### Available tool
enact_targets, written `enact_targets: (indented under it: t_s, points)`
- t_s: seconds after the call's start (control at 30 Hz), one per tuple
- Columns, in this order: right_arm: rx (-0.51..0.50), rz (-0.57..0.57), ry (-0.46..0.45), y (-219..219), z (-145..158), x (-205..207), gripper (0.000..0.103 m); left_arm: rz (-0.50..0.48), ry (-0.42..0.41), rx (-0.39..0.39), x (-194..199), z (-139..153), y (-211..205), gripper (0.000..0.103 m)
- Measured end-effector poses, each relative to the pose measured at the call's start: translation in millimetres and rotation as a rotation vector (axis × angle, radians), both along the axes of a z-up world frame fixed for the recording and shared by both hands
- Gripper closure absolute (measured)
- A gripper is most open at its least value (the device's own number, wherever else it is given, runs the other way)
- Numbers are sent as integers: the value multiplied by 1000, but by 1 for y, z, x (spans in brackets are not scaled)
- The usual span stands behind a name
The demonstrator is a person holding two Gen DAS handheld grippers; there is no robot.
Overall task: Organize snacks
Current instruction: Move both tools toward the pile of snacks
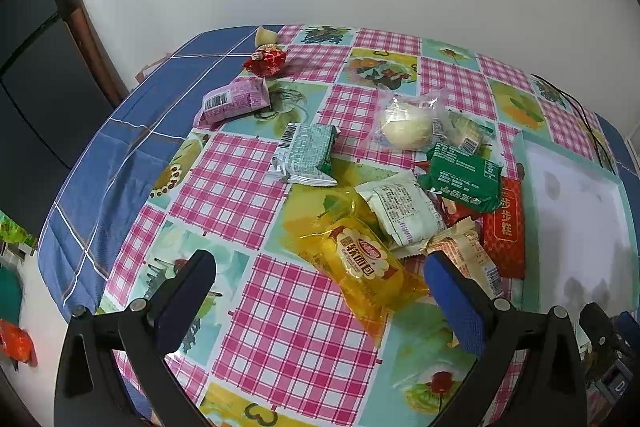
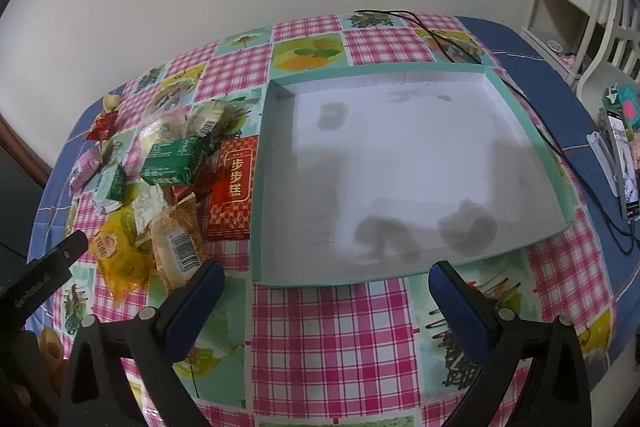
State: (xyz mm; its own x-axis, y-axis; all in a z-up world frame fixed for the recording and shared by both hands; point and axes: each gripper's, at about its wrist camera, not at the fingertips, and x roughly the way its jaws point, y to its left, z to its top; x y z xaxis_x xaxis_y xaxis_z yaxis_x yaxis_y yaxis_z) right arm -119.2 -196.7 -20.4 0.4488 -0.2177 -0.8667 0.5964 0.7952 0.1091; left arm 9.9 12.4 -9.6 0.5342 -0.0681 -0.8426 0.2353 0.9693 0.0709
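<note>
On the patchwork tablecloth (image 2: 332,327) the teal-rimmed tray (image 2: 267,187) lies bare beside the heaped snack packets (image 1: 404,203), so sorting looks unstarted: both the left gripper (image 1: 318,275) and right gripper (image 2: 326,285) hover spread and unladen, and the yellow bread packet (image 1: 362,263) seems nearest for a first pinch.

snack pile (image 2: 160,163) on table (image 2: 336,331) | left of tray (image 2: 400,163) | cable (image 2: 440,43) behind tray
</note>
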Motion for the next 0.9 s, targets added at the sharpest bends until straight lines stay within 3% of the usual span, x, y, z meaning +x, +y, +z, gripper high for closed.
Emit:
enact_targets:
  t_s: [0.9]
  points:
    - [4, 32, 8, 7, 0, 8, 0, -90, 8, 9, -6, -1, -16, 0]
